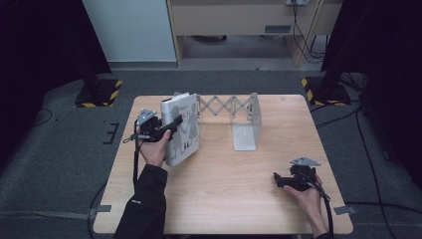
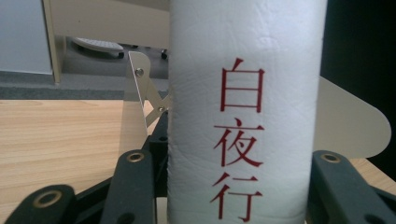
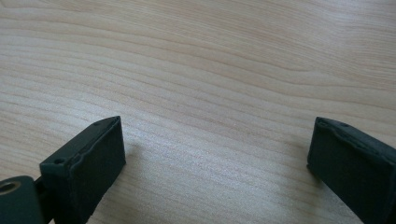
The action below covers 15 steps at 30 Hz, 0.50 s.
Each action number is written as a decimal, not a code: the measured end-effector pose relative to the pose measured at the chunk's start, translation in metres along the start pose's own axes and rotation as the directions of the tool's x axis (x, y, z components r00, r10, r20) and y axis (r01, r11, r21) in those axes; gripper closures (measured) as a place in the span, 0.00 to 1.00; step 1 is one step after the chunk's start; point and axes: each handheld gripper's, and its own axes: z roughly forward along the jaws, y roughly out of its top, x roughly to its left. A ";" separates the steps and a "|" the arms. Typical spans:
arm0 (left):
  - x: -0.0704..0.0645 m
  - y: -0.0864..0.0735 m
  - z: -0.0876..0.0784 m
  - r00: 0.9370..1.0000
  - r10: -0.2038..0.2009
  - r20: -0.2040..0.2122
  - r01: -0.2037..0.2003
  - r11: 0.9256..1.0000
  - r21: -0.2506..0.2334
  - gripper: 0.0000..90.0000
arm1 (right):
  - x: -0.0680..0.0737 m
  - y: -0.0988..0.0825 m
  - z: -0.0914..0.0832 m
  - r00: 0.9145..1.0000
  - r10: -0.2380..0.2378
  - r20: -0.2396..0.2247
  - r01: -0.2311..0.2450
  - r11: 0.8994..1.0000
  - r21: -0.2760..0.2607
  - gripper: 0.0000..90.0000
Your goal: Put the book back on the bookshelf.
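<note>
White book (image 1: 181, 128) stands upright at the wooden table's (image 1: 224, 189) left, its lower edge cut off in the left gripper view. The left gripper (image 1: 166, 127), held level, clamps its spine, which reads 白夜行 in red. A metal expanding bookend (image 1: 239, 117) stands just behind. The right gripper (image 1: 281, 180) rests low near the table, jaws spread wide.

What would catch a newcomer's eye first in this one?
Most striking is the white book, standing upright near the table's left side with the left claw shut on its spine, where red characters run downward. Just behind it stands a white expanding book rack, stretched along the table's far edge. The right claw rests open at the near right, holding nothing.
</note>
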 end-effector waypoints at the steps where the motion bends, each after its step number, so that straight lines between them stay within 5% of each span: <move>1: 0.000 0.000 0.001 1.000 0.001 0.000 -0.001 1.000 0.001 0.58 | 0.000 0.000 0.000 1.000 -0.001 -0.001 0.001 1.000 0.001 0.05; 15: 0.003 -0.004 0.012 0.999 0.027 -0.020 -0.027 1.000 -0.001 0.58 | 0.000 0.000 0.000 1.000 0.001 -0.002 -0.001 1.000 0.003 0.05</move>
